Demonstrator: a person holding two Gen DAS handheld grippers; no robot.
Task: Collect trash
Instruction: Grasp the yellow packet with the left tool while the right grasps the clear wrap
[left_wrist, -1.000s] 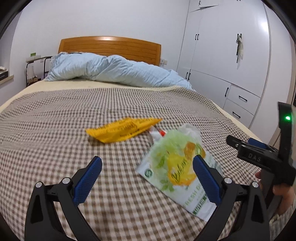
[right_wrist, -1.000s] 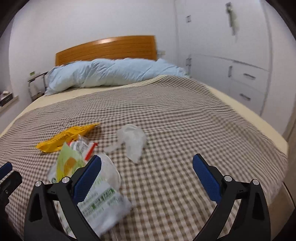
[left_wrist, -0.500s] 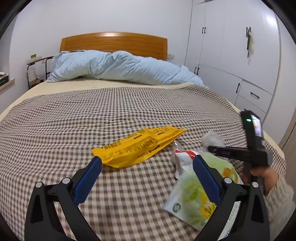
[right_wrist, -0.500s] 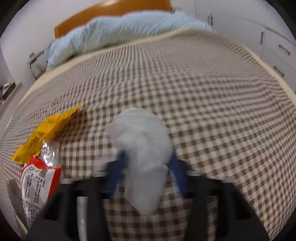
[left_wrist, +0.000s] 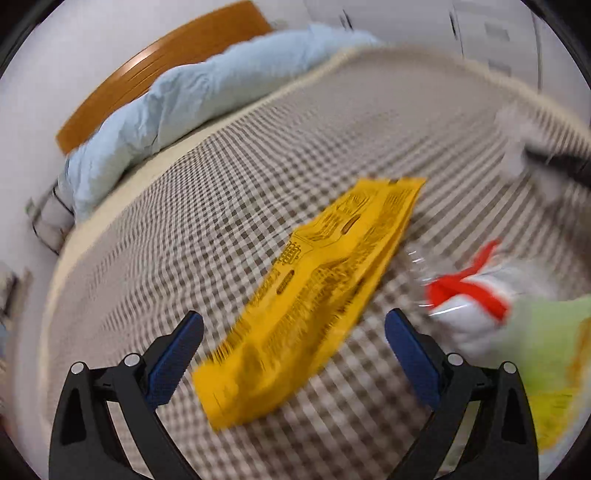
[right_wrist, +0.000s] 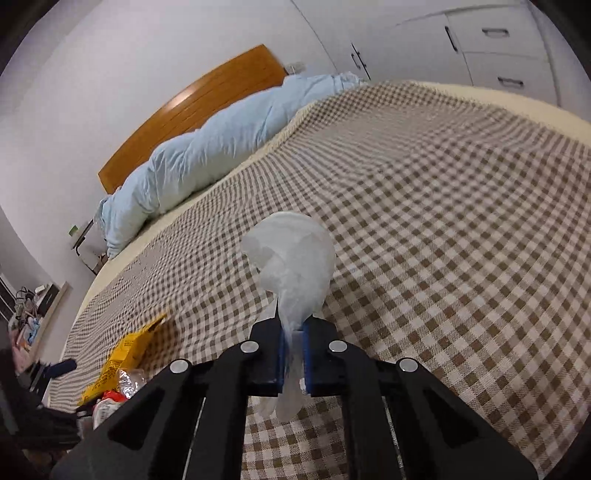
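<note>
The right tool (right_wrist: 292, 360), having just been closing, is clamping the crumpled white bag (right_wrist: 293, 258) above the bed (right_wrist: 461, 221). The left tool (left_wrist: 293, 350) is gaping apart over the yellow wrapper (left_wrist: 314, 295), whose long axis is running diagonally toward the headboard-side far corner.

Evenly lit, soft and indoor, with a glare streak on the wooden headboard (right_wrist: 192, 110). Left wrist view smeared by motion blur (checked bedspread (left_wrist: 229, 206) streaked); right wrist view sharp. Strong fisheye bending, dark vignette at corners.
</note>
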